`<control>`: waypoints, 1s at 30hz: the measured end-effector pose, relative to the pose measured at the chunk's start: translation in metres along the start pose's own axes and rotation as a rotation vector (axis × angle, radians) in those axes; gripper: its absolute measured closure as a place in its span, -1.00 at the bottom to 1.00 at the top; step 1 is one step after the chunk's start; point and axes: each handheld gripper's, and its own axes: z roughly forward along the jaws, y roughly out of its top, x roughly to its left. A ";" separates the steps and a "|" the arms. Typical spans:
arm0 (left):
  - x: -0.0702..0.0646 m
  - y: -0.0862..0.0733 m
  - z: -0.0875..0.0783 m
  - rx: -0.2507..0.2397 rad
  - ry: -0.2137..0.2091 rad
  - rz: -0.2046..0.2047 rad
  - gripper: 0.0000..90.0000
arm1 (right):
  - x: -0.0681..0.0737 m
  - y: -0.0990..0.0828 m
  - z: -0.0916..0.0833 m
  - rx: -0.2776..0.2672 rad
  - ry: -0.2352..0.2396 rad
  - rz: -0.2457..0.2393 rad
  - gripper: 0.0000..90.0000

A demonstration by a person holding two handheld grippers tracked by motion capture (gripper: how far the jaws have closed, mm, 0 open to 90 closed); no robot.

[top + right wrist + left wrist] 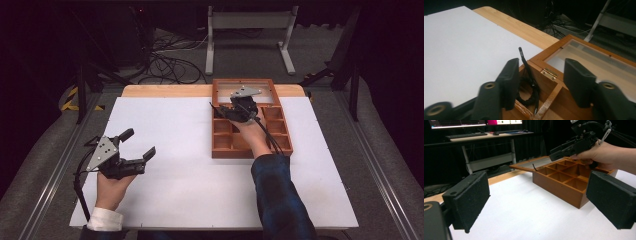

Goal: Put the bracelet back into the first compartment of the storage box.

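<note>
A right gripper [537,82] hovers over the far left corner compartment of an open brown wooden divided box [276,143] on a white worktop [175,145]. Its jaws stand released, apart, gripping nothing. Just below and between them, a coiled black cord [530,93] lies in that compartment, one stiff end poking above the rim. The placing looks done; withdrawing and closing the glass-paned lid [589,58] seem left. The left gripper [139,143] rests well apart, jaws wide and empty.
</note>
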 end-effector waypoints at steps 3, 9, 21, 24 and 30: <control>0.000 0.000 0.000 0.001 0.000 0.002 -0.87 | -0.002 -0.001 -0.005 -0.010 0.010 0.022 -0.09; 0.000 0.000 0.001 0.006 0.002 0.002 -0.87 | -0.001 -0.001 -0.016 -0.049 0.022 0.020 -0.20; -0.002 0.000 0.001 0.002 0.000 0.000 -0.87 | 0.004 -0.006 -0.042 -0.080 0.067 0.038 -0.40; -0.003 0.000 0.001 0.007 -0.001 0.000 -0.87 | 0.005 -0.006 -0.048 -0.086 0.070 0.037 -0.41; -0.003 0.001 0.002 0.005 -0.003 0.004 -0.87 | 0.007 -0.012 -0.057 -0.088 0.077 0.041 -0.47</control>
